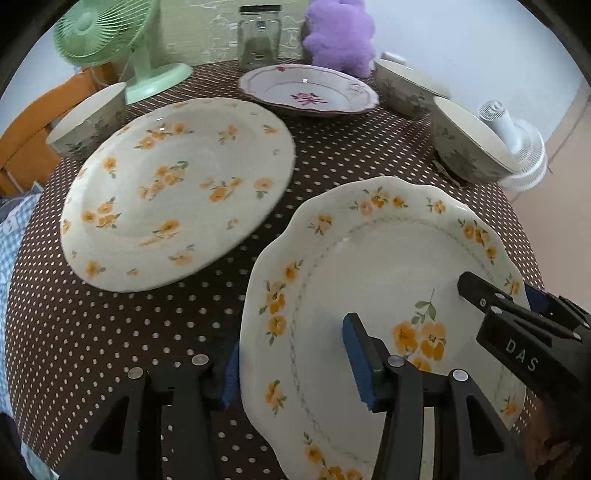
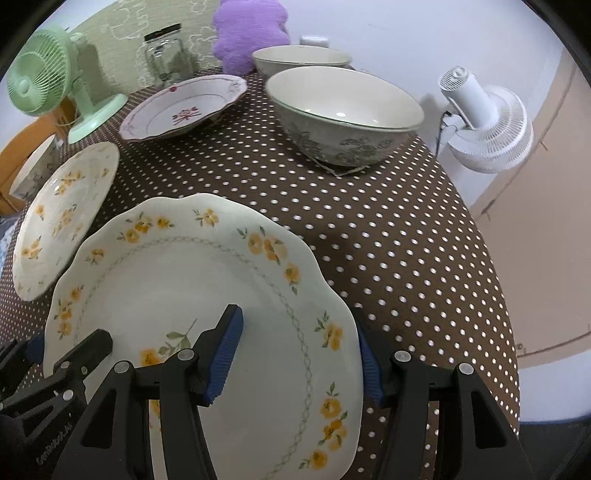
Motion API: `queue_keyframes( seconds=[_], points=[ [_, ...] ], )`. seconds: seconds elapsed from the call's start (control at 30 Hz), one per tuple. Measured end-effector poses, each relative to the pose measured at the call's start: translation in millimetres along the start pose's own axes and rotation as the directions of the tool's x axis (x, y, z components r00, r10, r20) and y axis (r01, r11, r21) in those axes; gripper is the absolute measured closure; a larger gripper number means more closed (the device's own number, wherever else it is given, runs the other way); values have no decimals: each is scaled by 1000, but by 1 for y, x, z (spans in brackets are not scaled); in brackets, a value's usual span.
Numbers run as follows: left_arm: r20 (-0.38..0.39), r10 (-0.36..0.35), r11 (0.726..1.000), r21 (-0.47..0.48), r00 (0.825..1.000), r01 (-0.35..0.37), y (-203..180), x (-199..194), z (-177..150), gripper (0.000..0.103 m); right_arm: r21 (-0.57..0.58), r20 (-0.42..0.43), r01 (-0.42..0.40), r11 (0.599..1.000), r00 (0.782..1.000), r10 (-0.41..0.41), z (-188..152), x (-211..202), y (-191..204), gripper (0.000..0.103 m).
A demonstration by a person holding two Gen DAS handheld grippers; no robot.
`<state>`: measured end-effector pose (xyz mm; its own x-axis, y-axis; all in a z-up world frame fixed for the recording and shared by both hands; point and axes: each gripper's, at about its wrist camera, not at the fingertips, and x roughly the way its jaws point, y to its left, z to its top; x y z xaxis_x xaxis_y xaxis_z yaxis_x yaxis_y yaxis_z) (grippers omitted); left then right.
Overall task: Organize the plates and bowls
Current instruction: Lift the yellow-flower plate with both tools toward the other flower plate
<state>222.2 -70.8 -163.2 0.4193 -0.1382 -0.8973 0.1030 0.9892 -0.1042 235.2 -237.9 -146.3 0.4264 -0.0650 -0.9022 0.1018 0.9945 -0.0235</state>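
A scalloped white plate with yellow flowers point(image 1: 369, 280) point(image 2: 184, 280) sits at the near edge of the dotted table. My left gripper point(image 1: 291, 354) is open and straddles its left rim, one finger over the plate, one outside. My right gripper point(image 2: 299, 354) is open and straddles its right rim the same way. A round yellow-flowered plate point(image 1: 173, 192) point(image 2: 62, 214) lies to the left. A pink-flowered plate point(image 1: 310, 92) point(image 2: 184, 107) lies at the back. Grey-patterned bowls stand at the right point(image 1: 469, 144) point(image 2: 343, 118), back right point(image 1: 402, 88) point(image 2: 299, 59) and left point(image 1: 88, 122).
A green desk fan point(image 1: 110, 44) point(image 2: 55, 85), a glass jar point(image 1: 258, 37) point(image 2: 166, 59) and a purple plush point(image 1: 340, 33) point(image 2: 247, 29) stand at the back. A white fan point(image 1: 517, 147) point(image 2: 487, 122) stands off the table's right edge. An orange chair point(image 1: 26, 133) is at left.
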Motion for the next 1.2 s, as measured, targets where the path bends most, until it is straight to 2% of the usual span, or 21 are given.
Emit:
queue_keyframes(
  seconds=[0.07,0.13,0.27,0.4,0.47,0.57,0.77,0.87,1.2],
  points=[
    [5,-4,1000,17,1000,3,-4,0,-1,52,19,-4,7,1000,1000,-7,-3,-1,-5,41],
    [0,0,999,35,1000,0,-8,1,-2,47,24,-9,8,1000,1000,-8,-5,-1,-7,41],
    [-12,17,999,33,1000,-16,-11,2,0,39,-16,-24,11,1000,1000,-11,-3,-2,-2,40],
    [15,53,998,38,998,-53,-19,-10,-1,26,-52,-19,-17,999,1000,16,-2,-7,-2,39],
    [28,62,998,19,998,-63,-20,-17,0,24,-90,0,-33,995,999,33,-1,-17,2,31],
    [52,87,996,-19,995,-86,-17,-31,1,23,-127,55,-53,990,997,61,3,-36,6,27],
    [94,113,992,-63,989,-107,-5,-65,4,22,-173,87,-139,975,984,156,15,-69,15,25],
    [125,116,993,-44,985,-112,1,-83,7,26,-210,111,-126,970,982,151,18,-88,24,25],
    [175,130,991,-36,976,-125,44,-114,27,24,-245,127,-135,960,977,169,34,-115,70,26]
  ],
)
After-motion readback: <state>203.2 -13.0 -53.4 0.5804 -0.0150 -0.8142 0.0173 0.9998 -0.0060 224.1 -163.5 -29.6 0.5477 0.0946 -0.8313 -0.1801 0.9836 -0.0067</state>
